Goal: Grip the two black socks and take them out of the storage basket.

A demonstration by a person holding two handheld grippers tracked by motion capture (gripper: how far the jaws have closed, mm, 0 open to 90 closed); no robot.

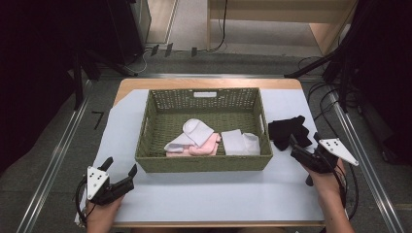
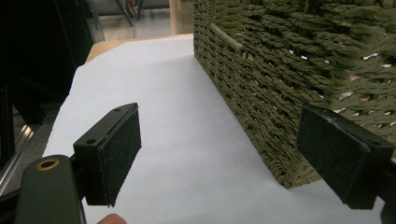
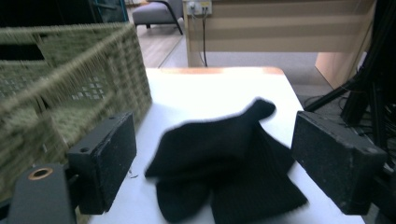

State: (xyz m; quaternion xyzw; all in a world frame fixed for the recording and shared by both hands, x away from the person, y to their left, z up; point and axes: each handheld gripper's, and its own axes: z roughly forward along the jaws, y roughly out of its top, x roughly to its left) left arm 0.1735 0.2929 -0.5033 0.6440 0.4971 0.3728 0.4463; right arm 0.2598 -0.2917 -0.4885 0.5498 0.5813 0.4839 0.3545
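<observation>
Woven green, the basket (image 1: 204, 162) sits mid-table on a white sheet (image 1: 218, 194), holding a white sock (image 1: 197, 130) on top of a pink cloth (image 1: 206, 147), with a folded white cloth (image 1: 240, 143) just beside them. Black socks (image 1: 286, 131) lie in a heap on the sheet just right of the basket. The right gripper (image 1: 305, 143) hovers at the near edge of that heap, jaws spread wide with nothing between them; in its own view the heap lies ahead between the pads. The left gripper (image 1: 120, 167) is near the basket's front left corner, jaws likewise wide apart and empty, clear of the wicker wall.
</observation>
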